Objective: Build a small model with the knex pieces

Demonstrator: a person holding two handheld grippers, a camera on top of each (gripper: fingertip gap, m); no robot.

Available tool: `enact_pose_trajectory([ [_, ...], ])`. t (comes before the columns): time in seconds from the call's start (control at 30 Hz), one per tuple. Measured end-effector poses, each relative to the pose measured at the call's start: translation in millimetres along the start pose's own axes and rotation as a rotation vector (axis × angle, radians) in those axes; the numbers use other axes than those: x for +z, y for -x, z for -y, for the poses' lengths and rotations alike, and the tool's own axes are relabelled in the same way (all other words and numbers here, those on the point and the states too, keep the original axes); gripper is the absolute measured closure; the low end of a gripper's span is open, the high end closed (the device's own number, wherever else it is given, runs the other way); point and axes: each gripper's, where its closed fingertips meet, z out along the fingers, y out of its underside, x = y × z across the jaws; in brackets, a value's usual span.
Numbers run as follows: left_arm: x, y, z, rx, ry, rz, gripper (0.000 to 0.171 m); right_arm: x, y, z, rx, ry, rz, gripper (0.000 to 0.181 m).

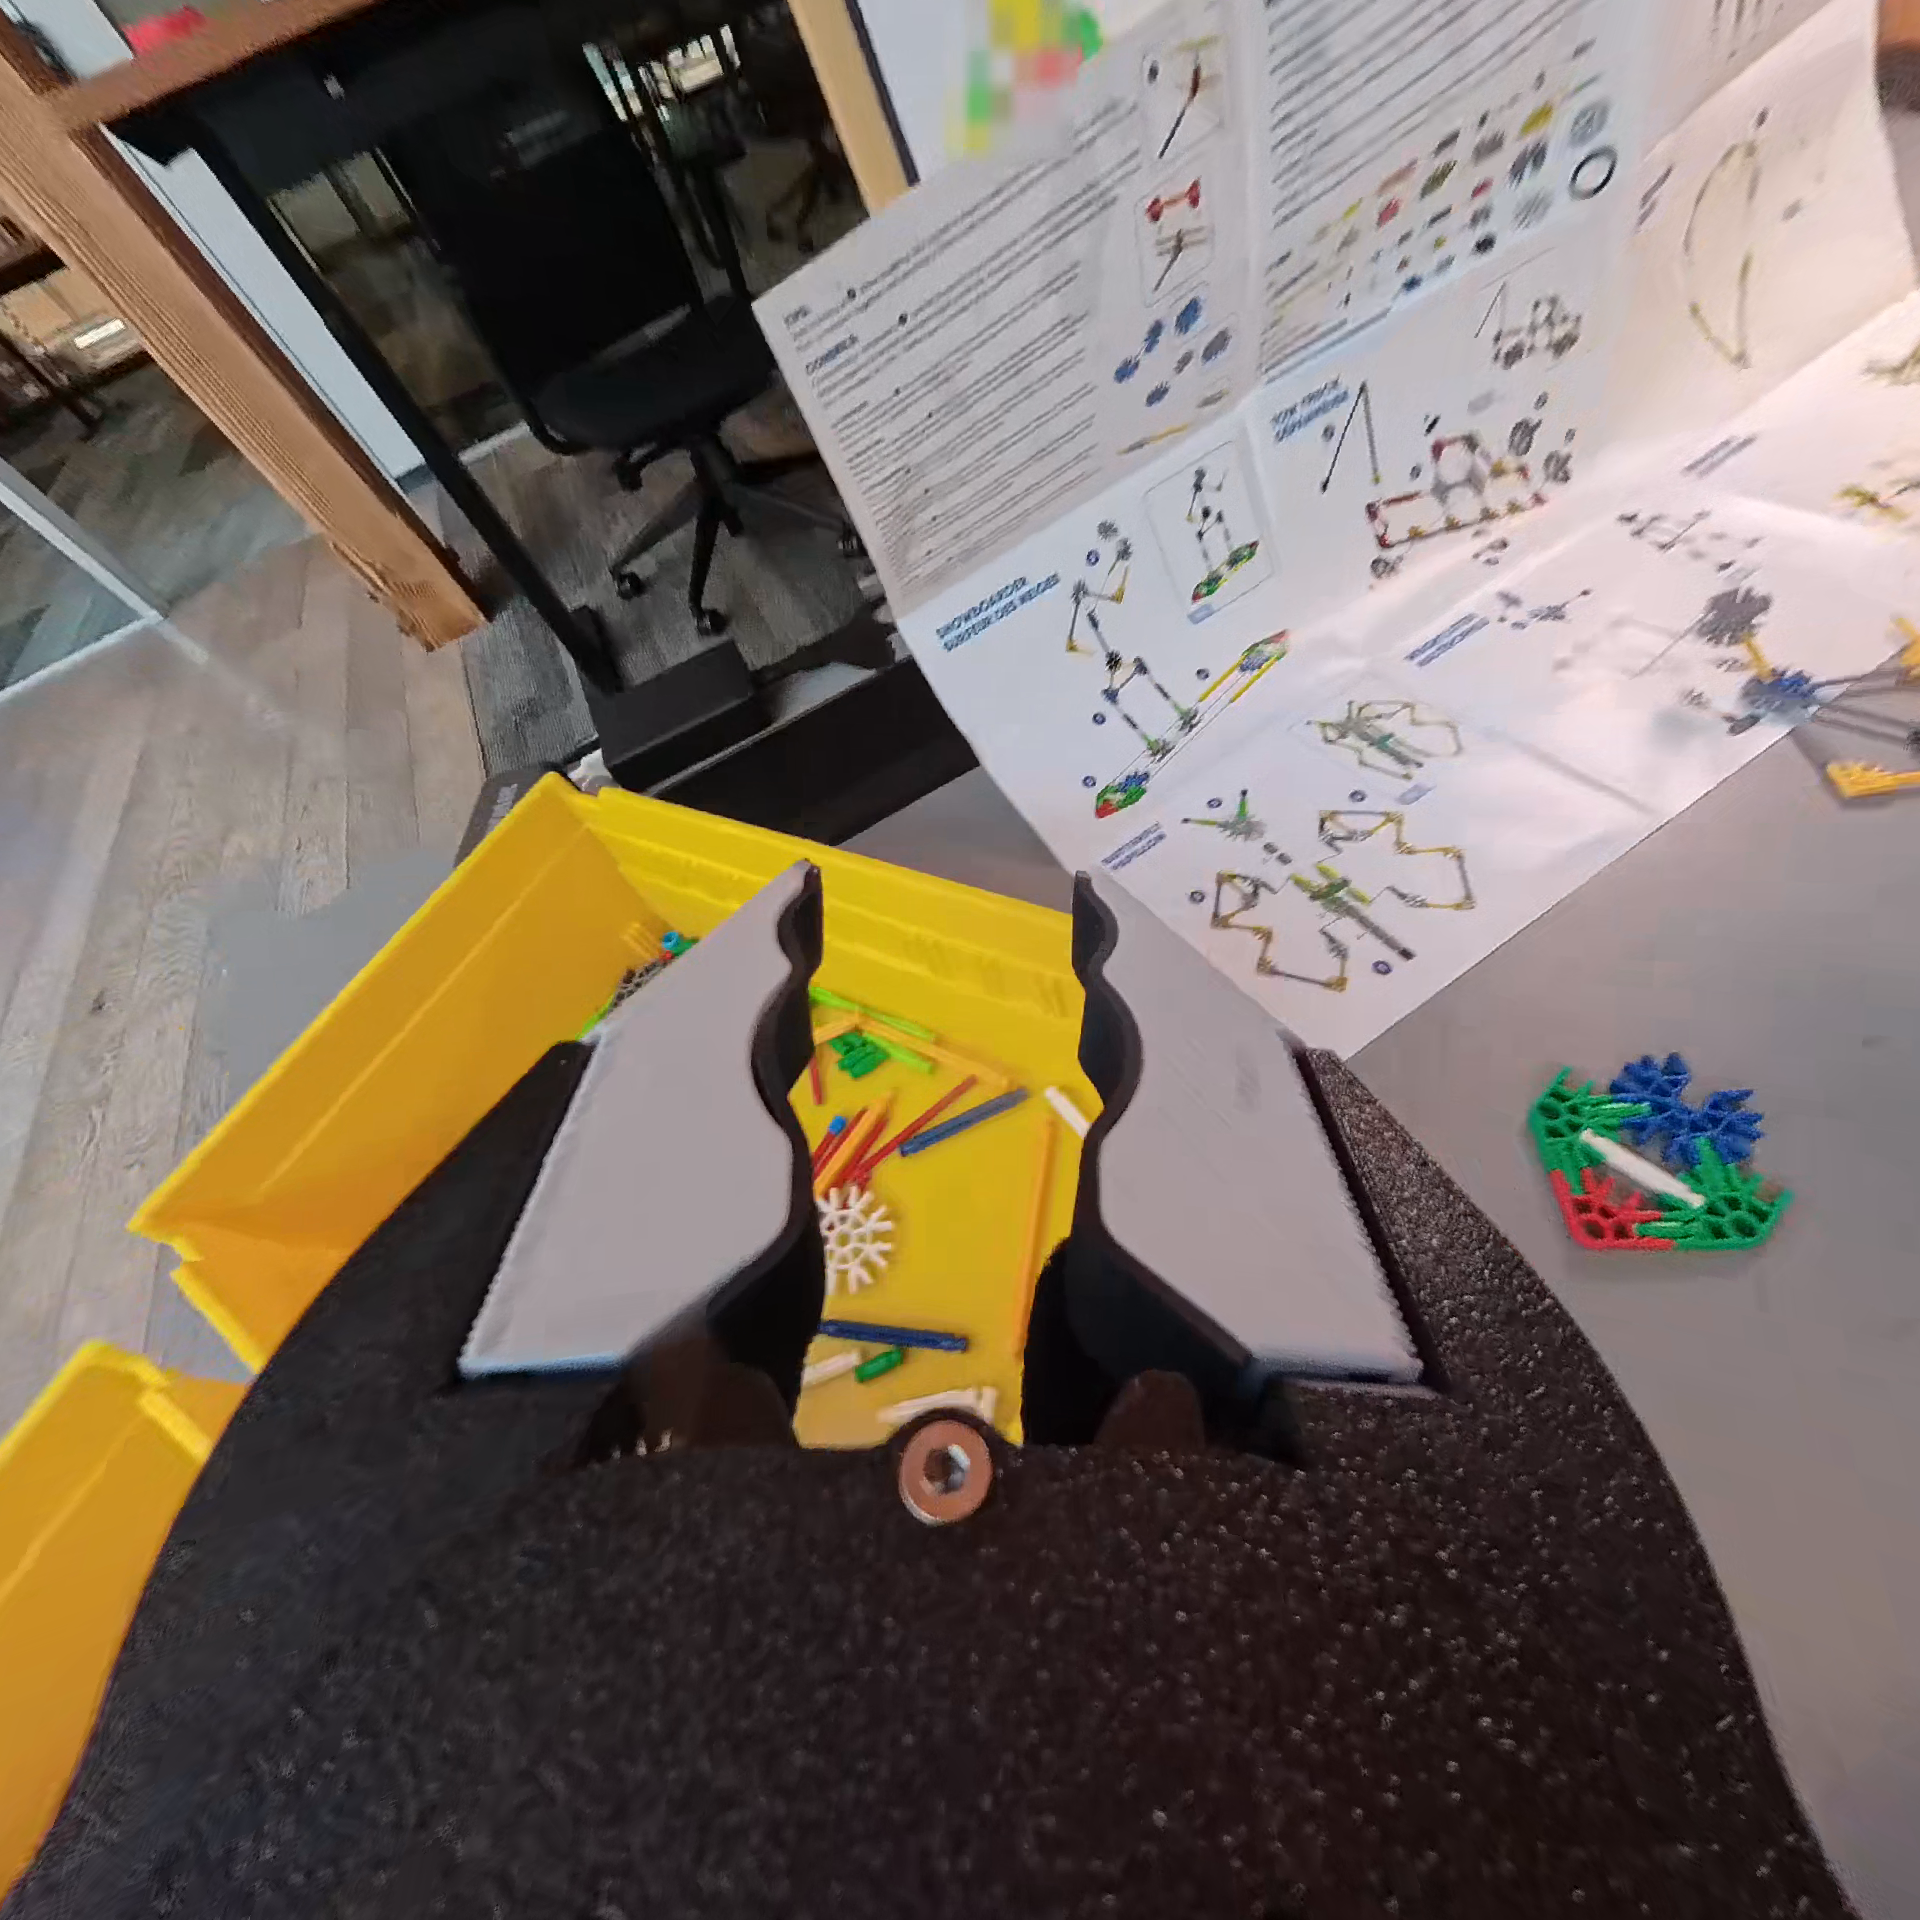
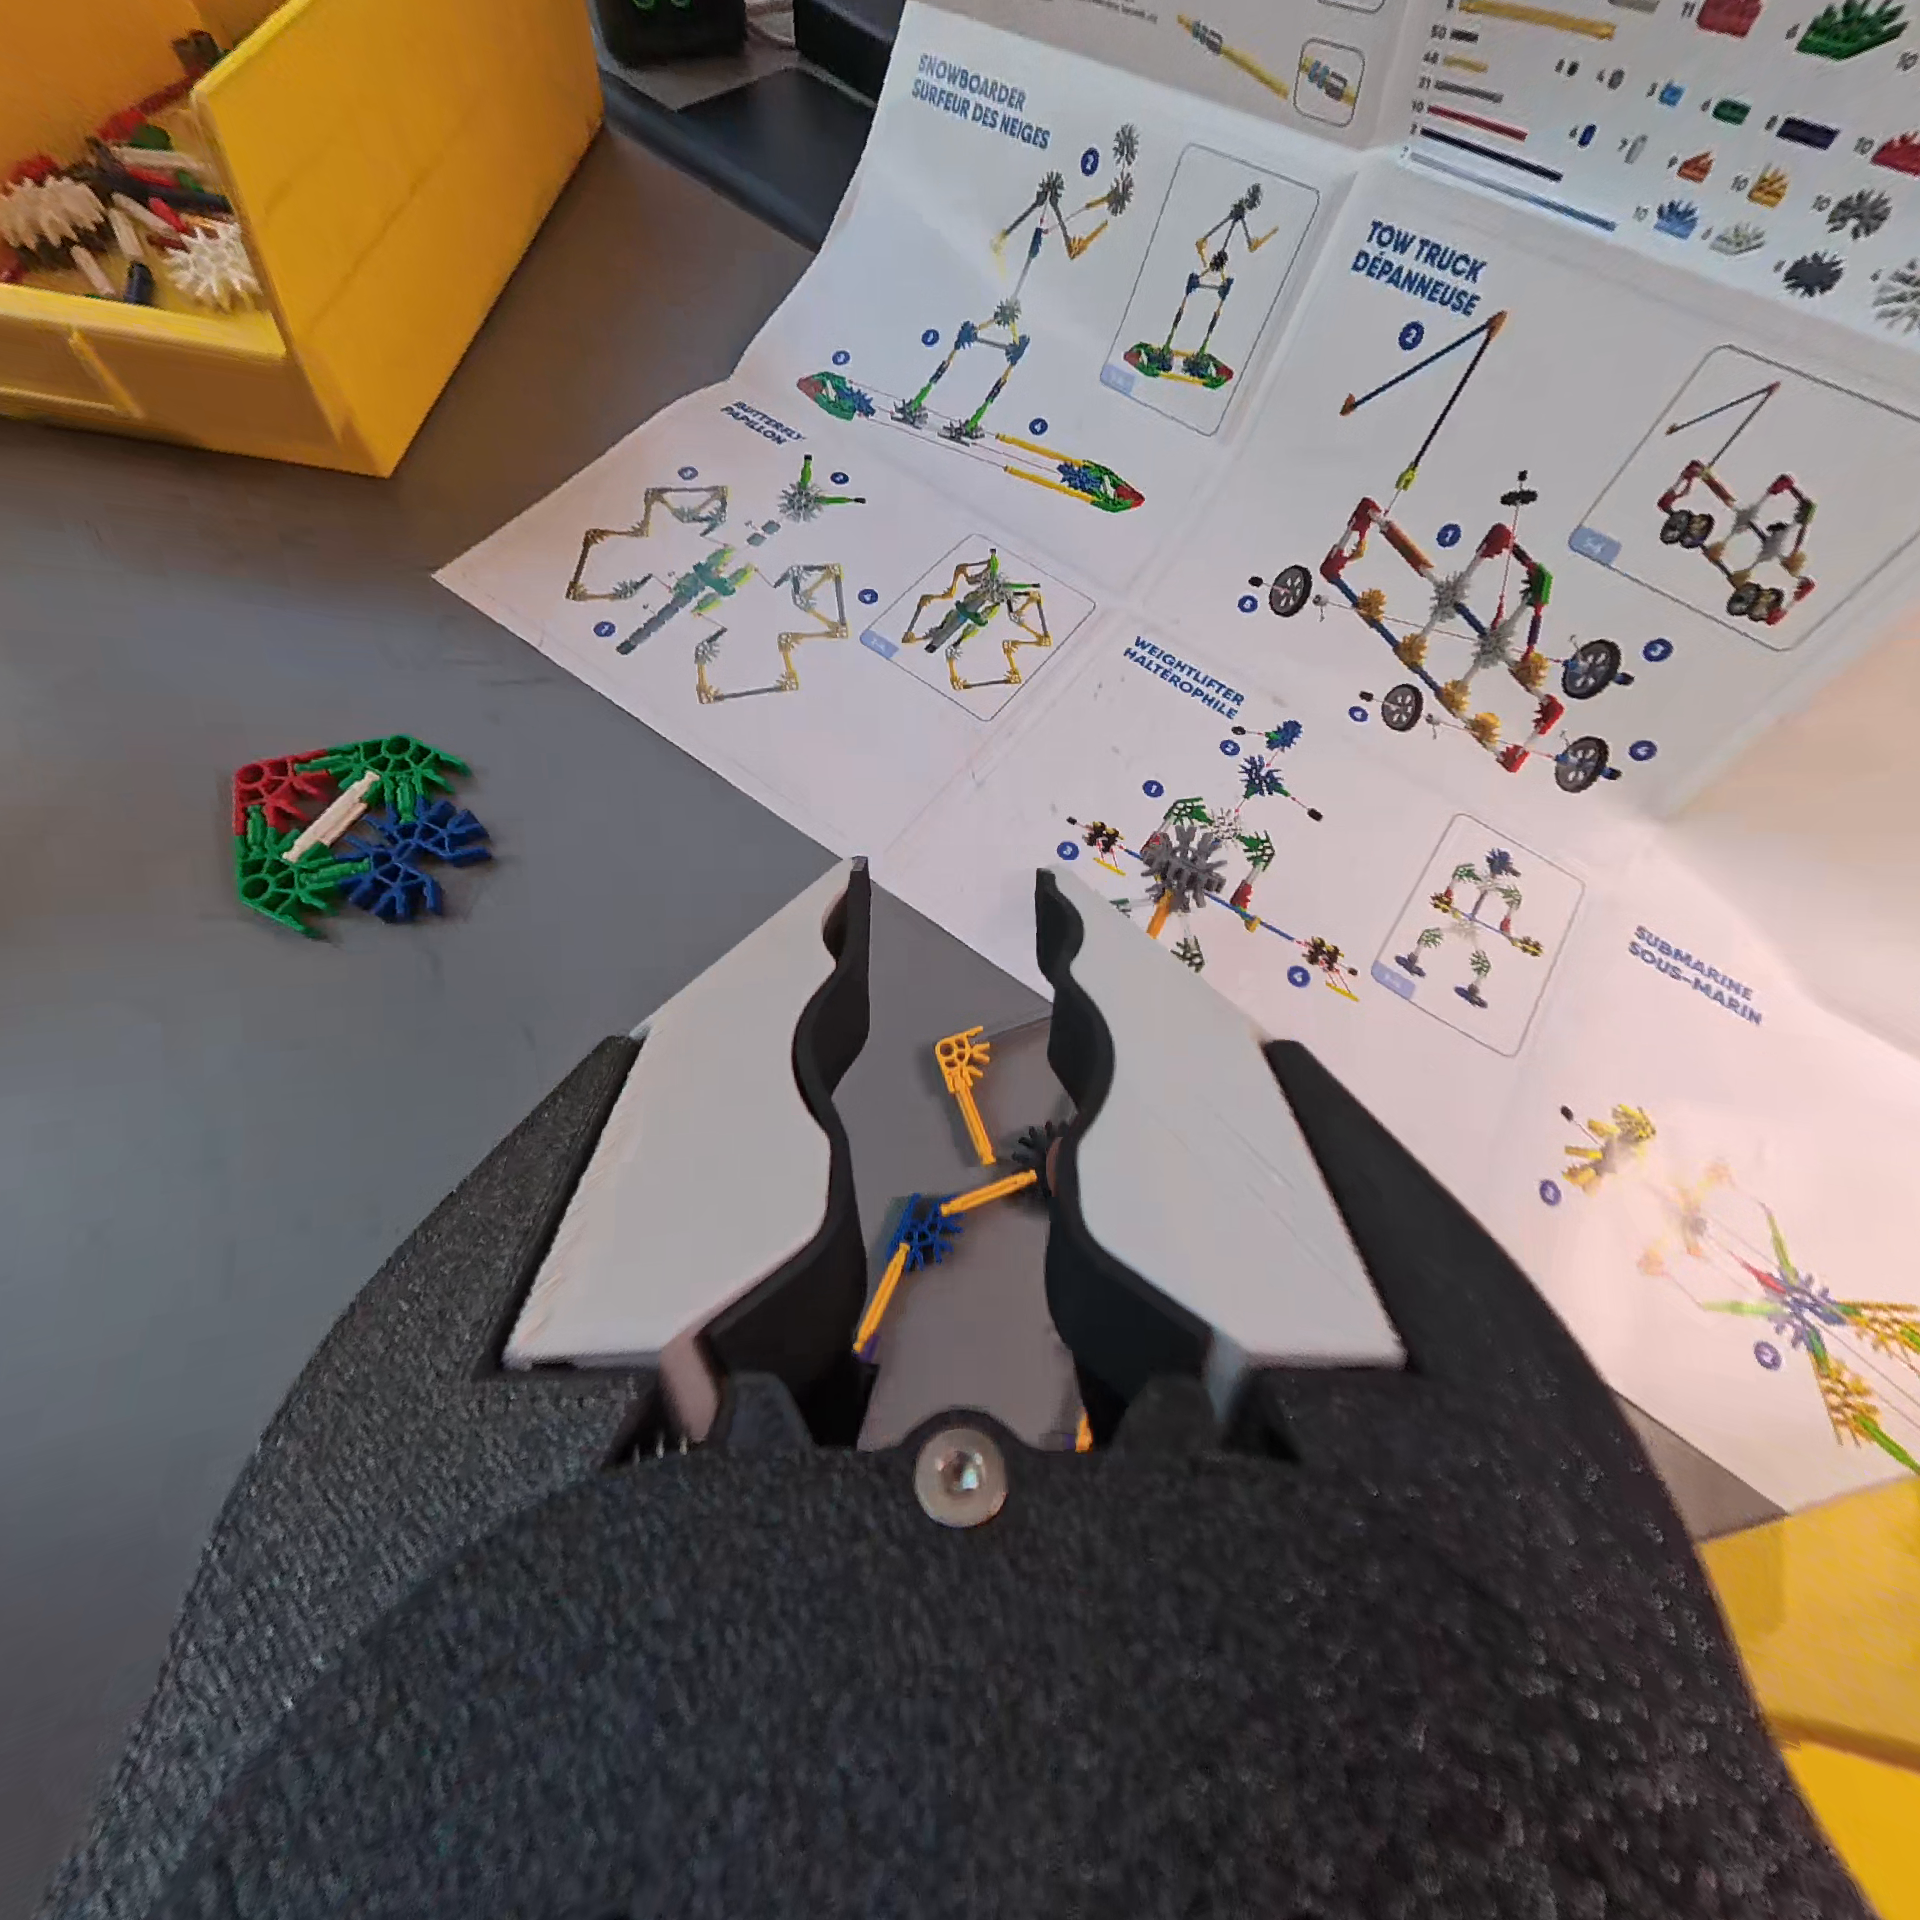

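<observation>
In the left wrist view, the left hand-held gripper point(image 1: 945, 904) hangs over a yellow bin point(image 1: 436, 1018) with its jaws spread apart and nothing between them. Inside the bin lie loose toy rods in red, blue, green, orange and white, and a white snowflake-shaped connector point(image 1: 854, 1236) shows in the gap between the jaws. A second yellow bin point(image 1: 73, 1496) sits at the lower left. To the right, on the grey counter point(image 1: 1662, 987), rests a small flat cluster of green, blue and red connectors point(image 1: 1662, 1169) with a white rod across it, and beyond it a large folded instruction sheet point(image 1: 1299, 540) stands curved upward. In the right wrist view, the right hand-held gripper point(image 2: 951, 883) is likewise released and empty, hovering above the counter point(image 2: 208, 1091) at the edge of the instruction sheet point(image 2: 1195, 520). Below its jaws lies a small build: a blue connector point(image 2: 923, 1231) joined to yellow rods, a yellow connector piece point(image 2: 964, 1081) and a dark connector partly hidden by the right jaw. The coloured cluster point(image 2: 353, 831) lies well to the left, and a yellow bin point(image 2: 416, 239) of mixed pieces stands at the upper left.
</observation>
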Motion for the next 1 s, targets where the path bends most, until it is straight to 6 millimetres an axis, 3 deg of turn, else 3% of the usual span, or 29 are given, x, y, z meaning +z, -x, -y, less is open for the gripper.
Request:
enact_pose_trajectory([
  [0.23,53,64,-48,0.177,0.381,-0.072,0.127,-10,3,-17,0.060,-0.019,0.014,0.150],
  [0.4,79,93,-85,0.267,0.544,-0.098,0.127,-10,0,-19,0.079,-0.048,0.019,0.150],
  [0.63,102,107,-127,0.330,0.689,-0.241,0.143,-14,9,-12,0.036,-0.149,0.085,0.151],
  [0.73,107,111,-135,0.340,0.720,-0.287,0.148,-16,11,-8,0.016,-0.189,0.094,0.151],
  [1.0,119,99,-157,0.455,0.803,-0.389,0.149,-16,14,-6,-0.014,-0.218,0.116,0.151],
])
